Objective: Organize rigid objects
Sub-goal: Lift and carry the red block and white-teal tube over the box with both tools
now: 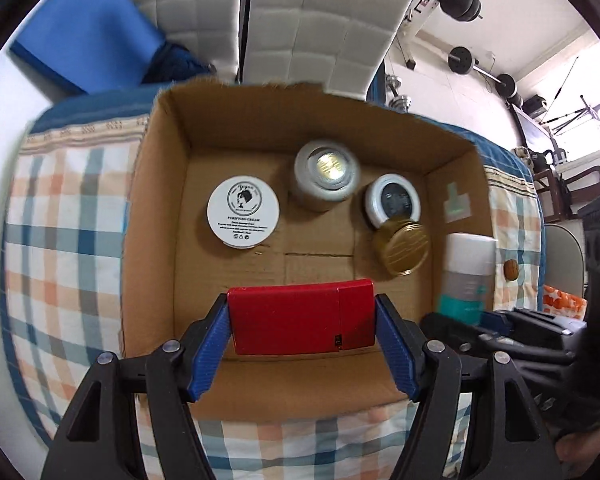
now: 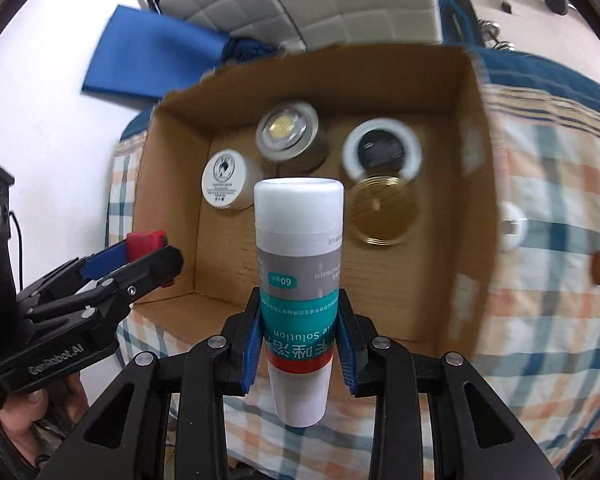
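My left gripper [image 1: 302, 322] is shut on a flat red box [image 1: 300, 320], held over the near side of an open cardboard box [image 1: 156, 208]. My right gripper [image 2: 298, 334] is shut on a white, grey and teal bottle [image 2: 298, 280] with its white cap pointing away, above the box's [image 2: 472, 184] near wall. Inside the box stand a white cream jar [image 1: 243, 211], a grey jar with a shiny top [image 1: 326, 174], a white jar with a dark lid [image 1: 393, 200] and a gold lid [image 1: 401, 247]. The left gripper [image 2: 140, 248] shows at the left of the right wrist view.
The box rests on a plaid cloth [image 1: 68, 220] over a bed. A small brown object [image 1: 511, 269] and a white round item [image 2: 512, 226] lie on the cloth right of the box. A blue pad [image 1: 84, 28] and white padded headboard [image 1: 320, 28] are behind.
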Demonstrator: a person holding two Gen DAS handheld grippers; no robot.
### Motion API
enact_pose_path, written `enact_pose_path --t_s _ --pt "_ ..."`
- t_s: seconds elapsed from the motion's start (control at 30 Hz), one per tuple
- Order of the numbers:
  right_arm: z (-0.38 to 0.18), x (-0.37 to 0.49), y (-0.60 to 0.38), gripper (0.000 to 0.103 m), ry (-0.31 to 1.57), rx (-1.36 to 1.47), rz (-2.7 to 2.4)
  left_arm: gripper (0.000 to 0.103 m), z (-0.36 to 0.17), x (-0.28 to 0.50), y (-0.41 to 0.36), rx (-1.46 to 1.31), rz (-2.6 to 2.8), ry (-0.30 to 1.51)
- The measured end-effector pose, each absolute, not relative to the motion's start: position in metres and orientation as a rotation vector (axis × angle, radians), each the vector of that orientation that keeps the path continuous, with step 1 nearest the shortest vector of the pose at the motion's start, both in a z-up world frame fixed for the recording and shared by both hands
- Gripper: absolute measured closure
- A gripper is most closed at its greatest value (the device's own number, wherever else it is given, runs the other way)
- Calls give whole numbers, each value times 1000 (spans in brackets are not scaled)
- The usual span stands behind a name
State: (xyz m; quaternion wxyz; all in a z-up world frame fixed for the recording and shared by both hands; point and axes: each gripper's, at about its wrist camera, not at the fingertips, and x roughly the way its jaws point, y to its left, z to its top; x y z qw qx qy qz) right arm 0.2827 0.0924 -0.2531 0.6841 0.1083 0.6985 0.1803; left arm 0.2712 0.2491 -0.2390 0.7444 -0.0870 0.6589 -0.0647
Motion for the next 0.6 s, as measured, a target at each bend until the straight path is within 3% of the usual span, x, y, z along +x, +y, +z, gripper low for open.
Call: enact_pose_path --t_s 0.6 --pt "-361 312 130 68 1668 307 366 35 -336 321 238 -179 -204 1709"
